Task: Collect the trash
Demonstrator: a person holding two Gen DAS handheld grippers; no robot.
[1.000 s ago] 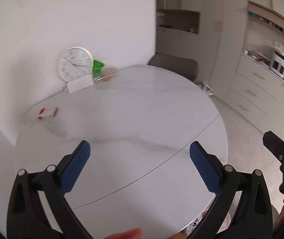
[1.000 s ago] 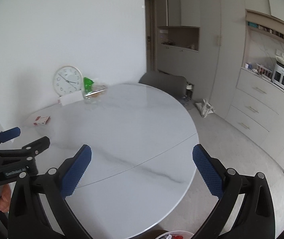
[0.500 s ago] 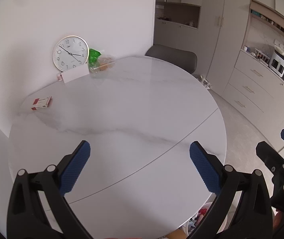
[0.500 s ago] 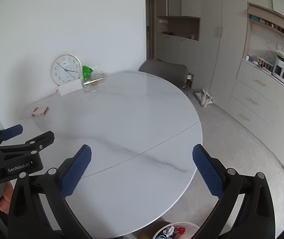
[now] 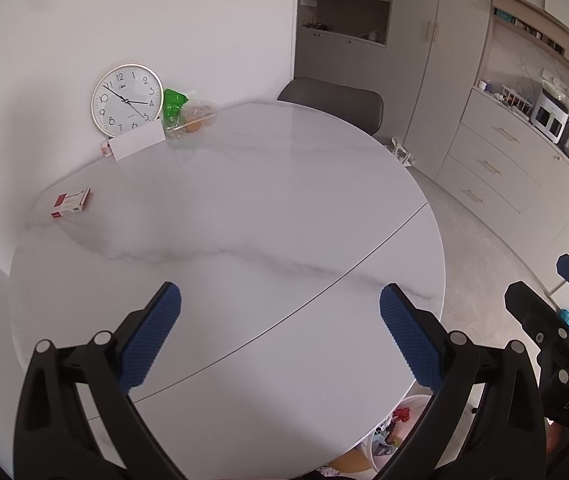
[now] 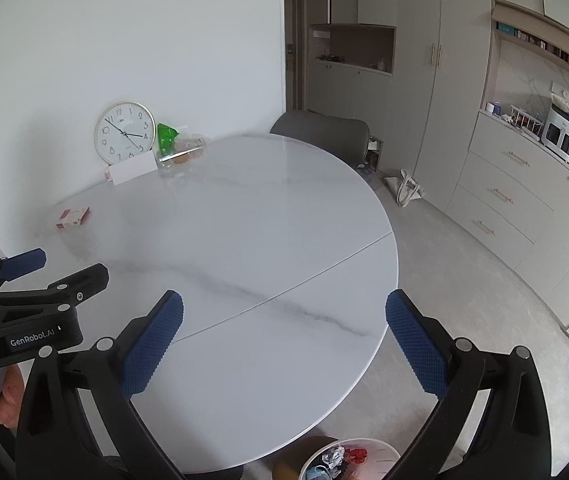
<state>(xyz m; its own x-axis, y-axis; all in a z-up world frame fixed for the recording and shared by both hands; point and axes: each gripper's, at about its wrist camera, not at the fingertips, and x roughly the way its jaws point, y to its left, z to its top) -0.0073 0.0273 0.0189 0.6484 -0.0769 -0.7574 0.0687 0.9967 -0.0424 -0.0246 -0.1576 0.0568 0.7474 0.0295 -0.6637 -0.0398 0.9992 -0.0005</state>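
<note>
I held both grippers, left (image 5: 280, 334) and right (image 6: 284, 336), level above the table (image 6: 244, 216), jaws spread wide, empty. Trash sat in the bin (image 6: 348, 460) under the table's near edge.

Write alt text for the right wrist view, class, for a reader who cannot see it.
An open, empty right hand-held gripper hangs over the near edge of a round white marble table. At the far side, a wall clock, a white card, green and clear plastic bags and a small red box. A white bin of trash sits on the floor below.
</note>
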